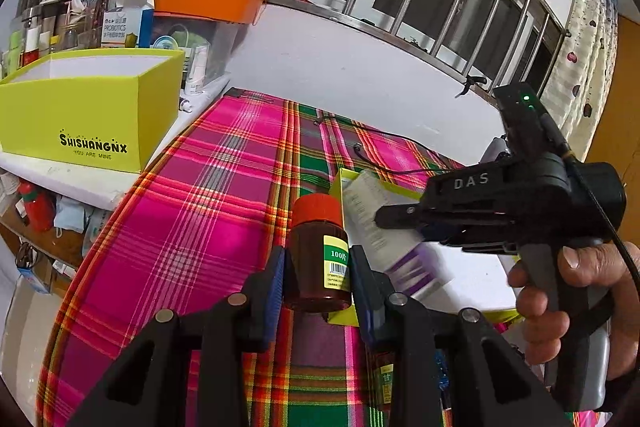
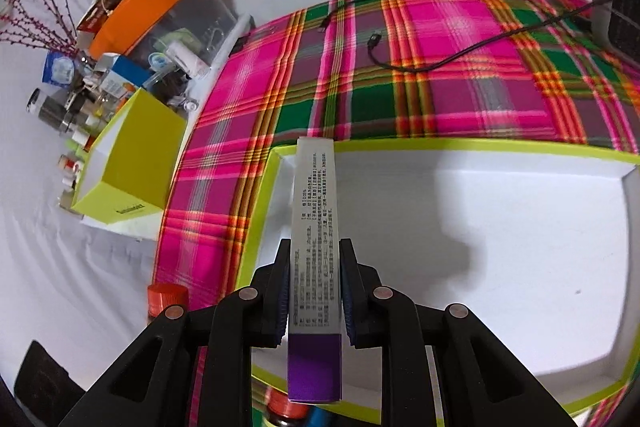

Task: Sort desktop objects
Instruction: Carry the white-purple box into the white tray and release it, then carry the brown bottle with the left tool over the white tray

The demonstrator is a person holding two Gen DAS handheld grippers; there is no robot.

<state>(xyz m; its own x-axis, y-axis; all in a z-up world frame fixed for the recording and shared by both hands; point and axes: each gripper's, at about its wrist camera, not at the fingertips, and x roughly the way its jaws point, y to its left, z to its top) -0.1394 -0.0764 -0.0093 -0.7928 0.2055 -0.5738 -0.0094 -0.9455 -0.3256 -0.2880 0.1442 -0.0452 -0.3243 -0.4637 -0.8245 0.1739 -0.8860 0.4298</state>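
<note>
In the left wrist view, the left gripper (image 1: 318, 279) pinches a brown bottle (image 1: 318, 259) between its blue pads: orange-red ribbed cap, yellow-green label with a barcode, held upright over the plaid cloth (image 1: 208, 187). Just beyond and to its right, the right gripper (image 1: 394, 217), held by a hand (image 1: 576, 303), clamps a long white carton (image 1: 370, 223) with fine print and a purple end. In the right wrist view that carton (image 2: 314, 267) runs straight out between the pads, which press its narrow sides, its far end over the corner of a shallow white tray with lime rim (image 2: 256, 227). Farther off, a lime box (image 1: 92, 115) sits on a shelf.
</note>
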